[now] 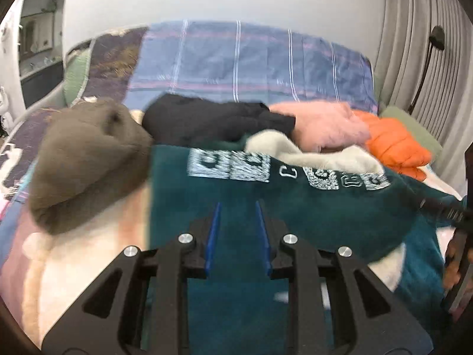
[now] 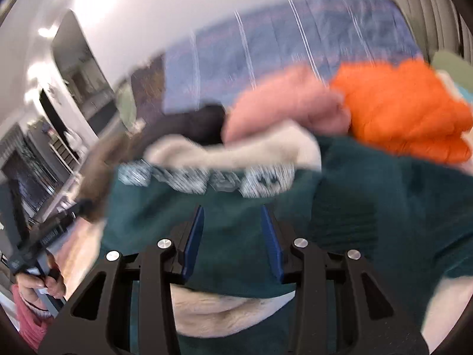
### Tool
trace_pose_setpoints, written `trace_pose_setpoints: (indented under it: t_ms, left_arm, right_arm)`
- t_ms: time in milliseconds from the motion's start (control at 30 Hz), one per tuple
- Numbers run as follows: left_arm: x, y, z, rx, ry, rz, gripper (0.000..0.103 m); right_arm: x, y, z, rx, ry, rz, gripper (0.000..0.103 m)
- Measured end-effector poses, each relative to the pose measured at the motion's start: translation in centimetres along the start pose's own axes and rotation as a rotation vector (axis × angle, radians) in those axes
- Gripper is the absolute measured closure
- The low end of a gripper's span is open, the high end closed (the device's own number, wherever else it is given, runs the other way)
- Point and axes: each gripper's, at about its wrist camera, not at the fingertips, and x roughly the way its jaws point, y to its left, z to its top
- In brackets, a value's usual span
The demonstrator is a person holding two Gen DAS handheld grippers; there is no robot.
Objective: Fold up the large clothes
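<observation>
Spread flat across the bed (image 1: 77, 266), lying printed side up: a dark green sweatshirt (image 1: 295, 213), the landmark here, with a row of white block lettering (image 1: 230, 165) across its chest. Draped over the far edge of that sweatshirt, partly covering the lettering: a cream garment (image 1: 313, 153). Just left of the sweatshirt, touching its edge: a bunched brown garment (image 1: 88, 159). Beyond the sweatshirt, in a row along the bed: a black garment (image 1: 212, 118), then a fuzzy pink one (image 1: 325, 124), then an orange quilted jacket (image 1: 393, 142) at the right end. Farther behind all of these, against the wall: a blue plaid cover (image 1: 251, 62). Hovering above the near part of the sweatshirt, blue-padded and parted with a clear gap, gripping nothing: the left gripper (image 1: 238, 210). Likewise over the sweatshirt, seen through heavy motion blur, parted with green cloth visible in the gap and nothing pinched: the right gripper (image 2: 233, 216). At the sweatshirt's left in the right wrist view, wrapped around the other tool's handle: the left hand (image 2: 41, 284). Same sweatshirt (image 2: 251, 236) filling the middle of that view, its near hem over pale bedding.
</observation>
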Motion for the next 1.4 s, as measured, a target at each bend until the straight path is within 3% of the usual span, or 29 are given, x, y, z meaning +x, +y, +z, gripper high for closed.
trace_pose_setpoints:
  t_ms: [33, 100, 167, 267, 400, 600, 667, 700, 767, 867, 1000, 1033, 1067, 1100, 1133, 1300, 1400]
  left_arm:
    - [2.1, -0.3, -0.3, 0.025, 0.021, 0.032, 0.07]
    - [6.4, -0.5, -2.0, 0.105, 0.073, 0.163, 0.048]
    - [9.4, 0.7, -3.7, 0.073, 0.134, 0.122, 0.048]
    - [9.0, 2.2, -3.2, -0.002, 0.142, 0.063, 0.047]
    - [8.9, 1.1, -3.4, 0.051, 0.133, 0.114, 0.047]
    - [7.3, 0.4, -2.6, 0.051, 0.095, 0.154, 0.046]
    - [5.4, -0.3, -1.5, 0.009, 0.055, 0.11, 0.047]
    - [4.2, -1.0, -1.0, -0.002, 0.02, 0.063, 0.047]
    - [1.9, -3.6, 0.0, 0.037, -0.048, 0.011, 0.047]
    - [0.7, -8.3, 1.2, 0.143, -0.068, -0.007, 0.047]
    - [3.4, -13.2, 0.4, 0.221, 0.016, -0.088, 0.045]
    - [5.6, -14.2, -0.8, 0.251, 0.088, -0.085, 0.045]
    - [7.5, -14.7, -2.1, 0.279, 0.145, -0.063, 0.044]
    - [9.1, -15.2, -3.6, 0.315, 0.15, -0.021, 0.043]
    - [9.4, -15.4, -4.8, 0.33, 0.091, -0.007, 0.043]
    - [9.4, -14.4, -4.2, 0.275, 0.097, -0.053, 0.043]
    - [9.5, -15.0, -4.4, 0.294, 0.084, -0.03, 0.043]
  right_arm:
    - [1.2, -0.4, -0.4, -0.002, 0.014, -0.011, 0.063]
    - [2.8, -0.6, -1.7, -0.103, -0.031, -0.045, 0.064]
    - [3.0, 0.4, -2.0, -0.158, -0.043, -0.085, 0.063]
    - [3.5, 0.3, -1.8, -0.131, -0.038, -0.078, 0.061]
    - [3.4, 0.5, -1.9, -0.138, -0.046, -0.087, 0.061]
    - [2.0, 1.2, -1.6, -0.173, -0.026, -0.1, 0.056]
    - [-0.2, 2.3, -1.6, -0.2, -0.031, -0.14, 0.049]
    - [-2.0, 2.9, -1.9, -0.215, -0.079, -0.172, 0.049]
    - [-5.1, 4.0, -2.4, -0.257, -0.167, -0.211, 0.049]
    - [-8.9, 4.5, -3.1, -0.271, -0.229, -0.273, 0.049]
    - [-12.3, 4.3, -4.5, -0.266, -0.305, -0.321, 0.049]
    - [-12.8, 4.1, -4.8, -0.27, -0.316, -0.332, 0.049]
    - [-13.1, 3.9, -5.0, -0.27, -0.32, -0.339, 0.048]
    - [-13.3, 3.6, -5.3, -0.27, -0.321, -0.347, 0.048]
    - [-13.5, 3.2, -5.5, -0.269, -0.323, -0.356, 0.048]
    - [-14.1, 2.1, -6.1, -0.268, -0.347, -0.38, 0.048]
    - [-14.5, 1.1, -6.2, -0.254, -0.357, -0.367, 0.043]
